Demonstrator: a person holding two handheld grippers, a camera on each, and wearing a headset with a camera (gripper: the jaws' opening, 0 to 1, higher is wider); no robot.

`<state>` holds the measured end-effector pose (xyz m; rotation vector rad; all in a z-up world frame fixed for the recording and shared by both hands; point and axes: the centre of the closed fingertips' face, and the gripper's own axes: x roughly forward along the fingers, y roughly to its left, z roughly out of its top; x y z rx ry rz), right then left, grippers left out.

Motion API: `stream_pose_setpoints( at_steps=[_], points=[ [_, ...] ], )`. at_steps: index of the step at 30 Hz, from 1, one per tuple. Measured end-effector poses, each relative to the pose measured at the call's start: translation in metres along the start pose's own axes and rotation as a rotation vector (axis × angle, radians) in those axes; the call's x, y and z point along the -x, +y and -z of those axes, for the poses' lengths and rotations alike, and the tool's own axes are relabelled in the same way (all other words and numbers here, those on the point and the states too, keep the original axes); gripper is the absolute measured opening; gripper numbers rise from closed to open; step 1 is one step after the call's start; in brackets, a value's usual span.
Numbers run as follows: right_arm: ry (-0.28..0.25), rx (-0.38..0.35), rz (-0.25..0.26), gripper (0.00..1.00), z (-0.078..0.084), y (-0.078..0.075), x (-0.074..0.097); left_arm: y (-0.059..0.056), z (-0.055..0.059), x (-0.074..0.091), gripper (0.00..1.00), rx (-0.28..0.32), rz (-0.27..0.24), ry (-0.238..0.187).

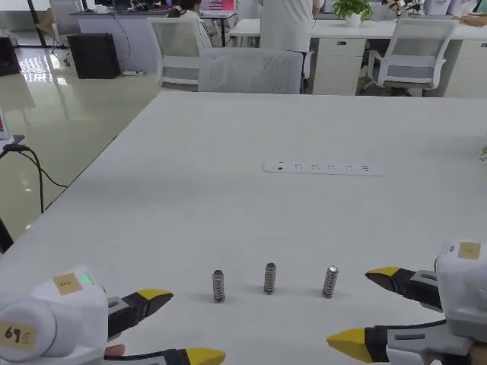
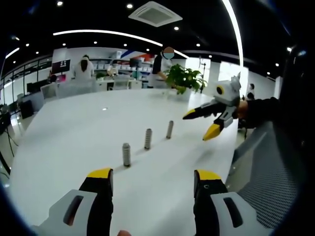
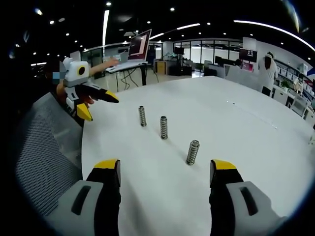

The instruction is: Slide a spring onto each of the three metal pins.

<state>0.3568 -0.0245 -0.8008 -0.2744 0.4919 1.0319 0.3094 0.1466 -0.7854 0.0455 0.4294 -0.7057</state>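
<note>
So I had the left gripper (image 1: 189, 325) and right gripper (image 1: 354, 306) low over the near side of the table (image 1: 228, 152), fingers (image 2: 101, 177) on both spread wide and empty, while the three pins (image 1: 269, 278) stood upright in a row between them, each wearing a spring (image 3: 193, 151).

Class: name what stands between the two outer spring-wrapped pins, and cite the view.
The middle pin, also spring-wrapped, stands between the left pin and right pin, in the head view.
</note>
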Motion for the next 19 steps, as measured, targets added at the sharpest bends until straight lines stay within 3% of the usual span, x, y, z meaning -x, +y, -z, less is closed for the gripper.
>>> stream_pose_setpoints(
  at_steps=[19],
  points=[
    [0.004,0.001,-0.001,0.73,-0.0004,0.0016,-0.0003,-0.0006,0.0011,-0.0006,0.62,-0.005,0.006,0.007]
  ],
)
